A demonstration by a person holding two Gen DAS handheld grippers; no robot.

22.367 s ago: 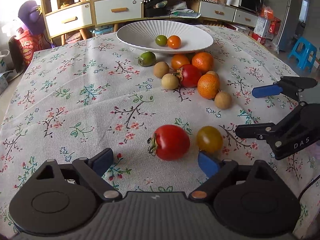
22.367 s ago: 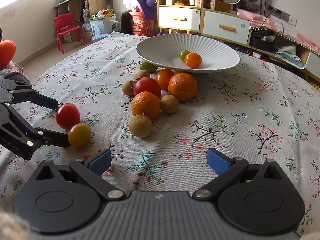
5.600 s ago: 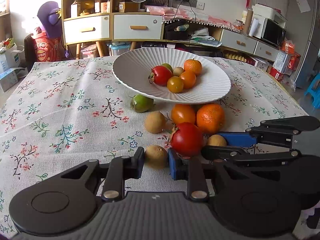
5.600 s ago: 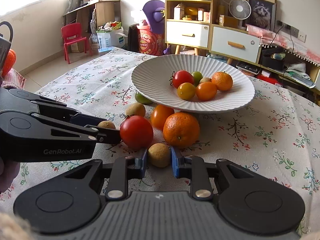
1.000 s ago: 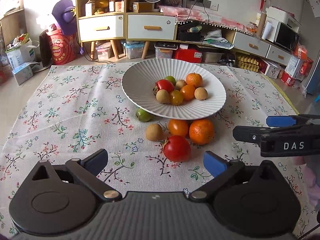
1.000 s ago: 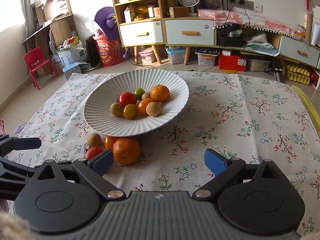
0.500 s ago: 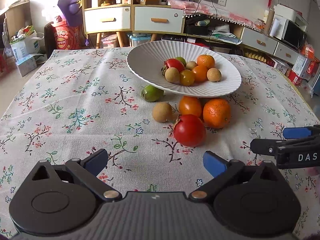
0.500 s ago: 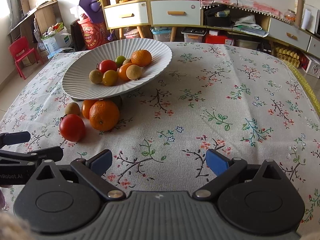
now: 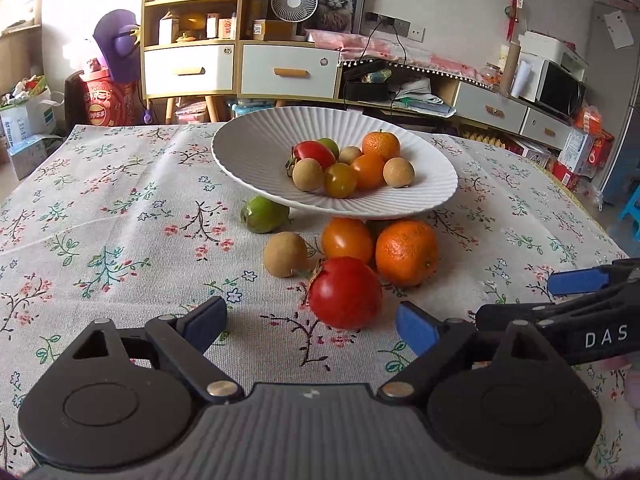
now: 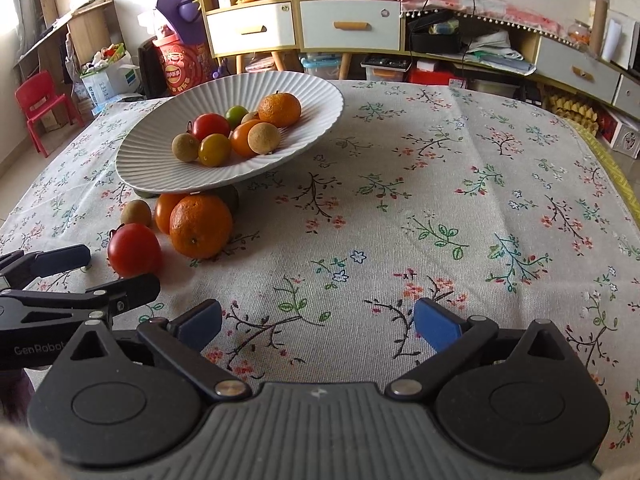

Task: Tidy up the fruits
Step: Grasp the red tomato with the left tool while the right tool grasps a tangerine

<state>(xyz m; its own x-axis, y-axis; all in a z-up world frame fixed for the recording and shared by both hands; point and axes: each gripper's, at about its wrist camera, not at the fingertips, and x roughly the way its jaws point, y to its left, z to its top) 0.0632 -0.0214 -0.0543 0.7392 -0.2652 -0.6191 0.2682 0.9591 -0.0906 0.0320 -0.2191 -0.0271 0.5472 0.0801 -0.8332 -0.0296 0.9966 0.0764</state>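
- Left wrist view: the left gripper is standing open over the floral tablecloth; its jaws have just been closing a little, with the red tomato lying just ahead of the gap and untouched.
- A large orange, an orange tomato, a brown longan and a green fruit are sitting on the cloth beside the white ribbed dish.
- The dish is holding a mandarin and further small fruits.
- Right wrist view: the right gripper is hanging wide open above bare cloth, its jaws having just been opening, nothing between them.
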